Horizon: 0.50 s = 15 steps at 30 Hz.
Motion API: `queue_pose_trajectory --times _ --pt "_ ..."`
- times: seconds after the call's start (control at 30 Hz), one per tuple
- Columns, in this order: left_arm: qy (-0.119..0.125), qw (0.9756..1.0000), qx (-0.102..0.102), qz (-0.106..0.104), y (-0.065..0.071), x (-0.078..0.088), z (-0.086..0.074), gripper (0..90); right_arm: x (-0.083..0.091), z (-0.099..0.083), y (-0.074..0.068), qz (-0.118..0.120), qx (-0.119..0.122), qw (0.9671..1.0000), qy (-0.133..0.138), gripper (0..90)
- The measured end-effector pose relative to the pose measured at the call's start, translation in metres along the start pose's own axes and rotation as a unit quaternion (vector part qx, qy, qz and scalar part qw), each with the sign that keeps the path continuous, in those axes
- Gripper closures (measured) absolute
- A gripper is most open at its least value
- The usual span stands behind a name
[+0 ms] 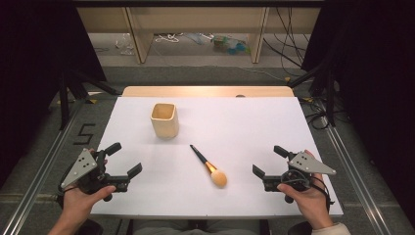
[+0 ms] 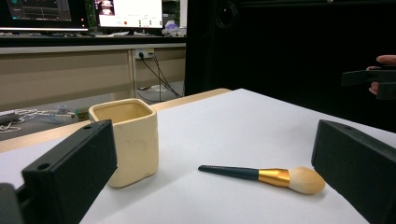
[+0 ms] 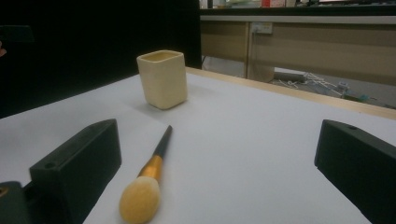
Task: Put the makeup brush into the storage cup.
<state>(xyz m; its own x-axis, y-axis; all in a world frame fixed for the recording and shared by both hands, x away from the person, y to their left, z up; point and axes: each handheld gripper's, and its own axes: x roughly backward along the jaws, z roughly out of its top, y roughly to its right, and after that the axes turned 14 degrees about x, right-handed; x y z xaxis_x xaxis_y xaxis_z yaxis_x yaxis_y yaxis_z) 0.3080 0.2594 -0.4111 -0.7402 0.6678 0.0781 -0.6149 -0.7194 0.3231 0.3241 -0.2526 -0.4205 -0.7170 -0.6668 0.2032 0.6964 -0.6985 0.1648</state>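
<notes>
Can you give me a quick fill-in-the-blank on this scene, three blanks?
1. The makeup brush lies flat on the white table, its bristle end pointing toward the ____ edge.
2. The cream cup stands upright and holds ____.
3. The left gripper and the right gripper both have their jaws ____, nothing between them.

Missing words: near; nothing; open

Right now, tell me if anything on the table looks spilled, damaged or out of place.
Nothing stands out. The cup stands upright and looks intact; whether it holds anything cannot be told. The brush lies flat on the white table, apart from the cup. No spill shows.
</notes>
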Motion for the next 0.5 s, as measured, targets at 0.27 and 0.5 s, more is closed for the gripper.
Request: queue_pose_trajectory --times 0.27,0.5 --pt "0.001 1.0 -0.001 0.0 -0.001 0.001 0.0 0.0 -0.014 0.005 -0.003 0.006 0.009 0.9999 -0.007 3.6" --pt "0.001 1.0 -0.001 -0.001 -0.001 0.001 0.0 0.0 -0.028 0.008 -0.006 0.014 0.014 0.9997 -0.012 4.4"
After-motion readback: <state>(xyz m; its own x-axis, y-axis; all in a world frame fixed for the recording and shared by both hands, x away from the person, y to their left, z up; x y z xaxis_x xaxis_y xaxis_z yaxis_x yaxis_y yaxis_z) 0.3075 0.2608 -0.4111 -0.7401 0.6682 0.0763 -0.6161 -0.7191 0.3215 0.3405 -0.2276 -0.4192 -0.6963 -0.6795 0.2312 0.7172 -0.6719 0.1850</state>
